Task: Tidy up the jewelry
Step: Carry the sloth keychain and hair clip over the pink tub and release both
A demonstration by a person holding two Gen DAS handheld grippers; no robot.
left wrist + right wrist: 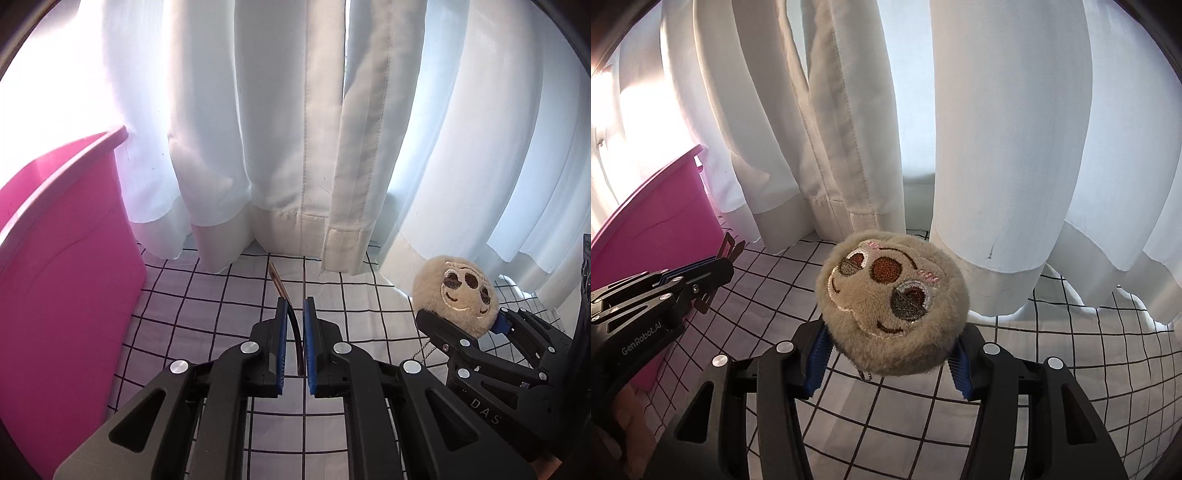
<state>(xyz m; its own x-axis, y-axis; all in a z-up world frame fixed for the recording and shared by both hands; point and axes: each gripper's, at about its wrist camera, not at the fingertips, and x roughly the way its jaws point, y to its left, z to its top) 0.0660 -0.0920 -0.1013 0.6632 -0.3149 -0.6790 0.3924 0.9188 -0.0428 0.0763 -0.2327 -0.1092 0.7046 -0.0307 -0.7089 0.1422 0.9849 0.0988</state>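
Holding a plush charm tight in the right gripper and a thin clip in the left gripper over the checked cloth, both ready for the pink bin next.

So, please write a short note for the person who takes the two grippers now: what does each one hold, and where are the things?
Left gripper: jaws shut on a thin dark hair clip, held above the checked cloth.
Right gripper: jaws shut on the round plush charm; its ball chain hangs below.
Pink bin stands to the left, by the curtain.
Done: both items picked up.
Left: probably place them in the bin; its inside is not visible.
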